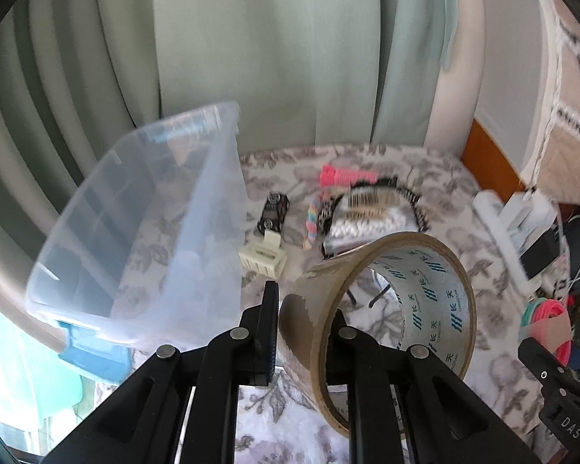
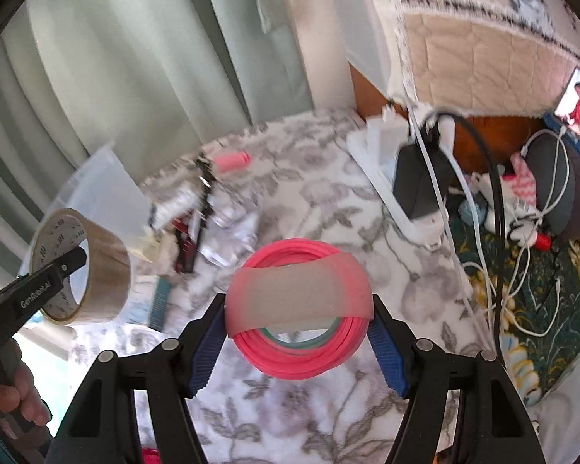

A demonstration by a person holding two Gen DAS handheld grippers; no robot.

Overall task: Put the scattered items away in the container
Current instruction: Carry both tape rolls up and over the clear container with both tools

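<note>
While both hands hang above the floral blanket (image 1: 425, 178), each gripper carries a ring.
Left gripper (image 1: 309, 332) nipped on tape roll (image 1: 379, 317) wall, bore facing camera-right; right gripper (image 2: 297, 328) spread, clamping pink coil (image 2: 301, 309), seemingly flat; clear bin (image 1: 135, 224) left.

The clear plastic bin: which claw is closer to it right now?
Left. The left claw, gripping the tape roll, is right beside the bin; the right claw, holding the pink coil, is farther off.

I get soft, bright daylight through the curtains (image 1: 270, 58). Both views smear with motion blur, worst on the clear bin (image 1: 135, 224); fisheye bending and black vignette crowd my corners.
</note>
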